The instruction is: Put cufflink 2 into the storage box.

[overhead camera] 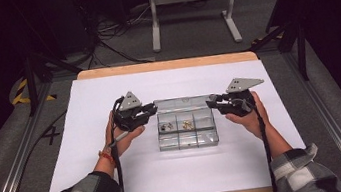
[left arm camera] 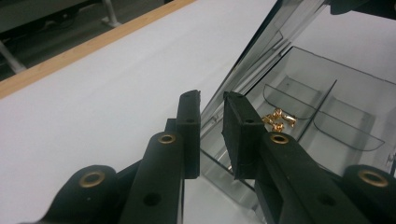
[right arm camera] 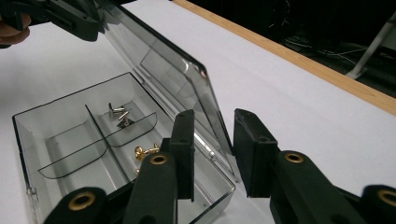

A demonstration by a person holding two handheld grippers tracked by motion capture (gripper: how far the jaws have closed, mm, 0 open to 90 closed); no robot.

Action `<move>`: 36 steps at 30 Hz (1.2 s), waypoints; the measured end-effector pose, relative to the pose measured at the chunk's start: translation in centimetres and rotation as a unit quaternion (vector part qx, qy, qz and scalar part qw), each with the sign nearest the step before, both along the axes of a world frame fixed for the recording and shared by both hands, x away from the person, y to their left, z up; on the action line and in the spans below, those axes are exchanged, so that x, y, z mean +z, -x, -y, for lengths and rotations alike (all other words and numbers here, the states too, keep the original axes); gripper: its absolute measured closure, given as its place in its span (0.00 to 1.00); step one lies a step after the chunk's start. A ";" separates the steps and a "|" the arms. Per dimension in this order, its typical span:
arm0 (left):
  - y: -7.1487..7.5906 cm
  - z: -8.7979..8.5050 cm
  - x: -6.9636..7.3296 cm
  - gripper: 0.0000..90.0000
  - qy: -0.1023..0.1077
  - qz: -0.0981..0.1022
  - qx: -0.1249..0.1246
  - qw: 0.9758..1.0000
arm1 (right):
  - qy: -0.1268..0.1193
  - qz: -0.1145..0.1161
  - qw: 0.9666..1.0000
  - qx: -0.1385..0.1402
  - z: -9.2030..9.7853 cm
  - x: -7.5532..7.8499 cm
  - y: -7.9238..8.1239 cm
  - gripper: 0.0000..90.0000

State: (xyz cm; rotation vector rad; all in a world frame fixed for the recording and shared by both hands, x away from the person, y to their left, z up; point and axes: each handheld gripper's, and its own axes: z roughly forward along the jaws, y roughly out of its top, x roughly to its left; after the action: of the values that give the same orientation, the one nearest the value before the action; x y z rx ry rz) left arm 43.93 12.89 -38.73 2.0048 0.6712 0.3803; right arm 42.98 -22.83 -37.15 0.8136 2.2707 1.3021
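I have the clear box's lid (right arm camera: 177, 70) raised — left hand-held gripper (left arm camera: 211, 100) pinching its edge. Right hand-held gripper (right arm camera: 212, 121) straddles the other edge, grip unclear; swing both evenly.

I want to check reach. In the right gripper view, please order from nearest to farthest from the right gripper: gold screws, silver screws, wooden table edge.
1. gold screws, in the compartment just left of the right gripper.
2. silver screws, one compartment beyond.
3. wooden table edge, far upper right.

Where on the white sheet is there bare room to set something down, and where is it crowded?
Free: the wide strip of white sheet between the clear box and the near edge, and the strip behind its raised lid. Crowded: mid-table, where the left gripper and right gripper flank the box.
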 end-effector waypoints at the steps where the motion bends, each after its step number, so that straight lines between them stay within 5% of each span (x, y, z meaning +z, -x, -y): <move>1: 0.0 0.0 0.0 0.86 0.000 0.000 0.000 1.000 | 0.000 0.000 1.000 0.000 0.0 0.0 0.0 0.78; 9: 1.0 -0.6 -0.7 0.90 -0.008 -0.011 0.005 1.000 | 0.003 0.005 1.000 0.003 0.1 -0.1 0.5 0.77; 13: 1.2 -0.4 -0.9 1.00 -0.007 -0.019 -0.010 1.000 | 0.002 0.005 1.000 0.002 0.1 -0.2 0.7 0.77; 20: 1.4 0.2 -0.7 1.00 0.012 -0.017 -0.019 1.000 | 0.006 0.006 1.000 0.003 0.3 -0.3 1.2 0.76; 30: 1.6 -0.2 -0.7 1.00 0.013 -0.017 -0.019 1.000 | 0.000 0.013 1.000 0.002 1.4 0.1 2.4 0.77; 36: 1.6 -0.2 -0.6 1.00 0.010 -0.014 -0.022 1.000 | 0.007 0.008 1.000 -0.011 2.2 -0.2 3.3 0.89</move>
State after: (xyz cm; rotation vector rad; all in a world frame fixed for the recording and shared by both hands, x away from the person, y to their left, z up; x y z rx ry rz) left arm 42.28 13.09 -39.32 2.0068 0.6454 0.3183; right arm 39.63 -25.04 -37.30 0.8173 2.2498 1.2784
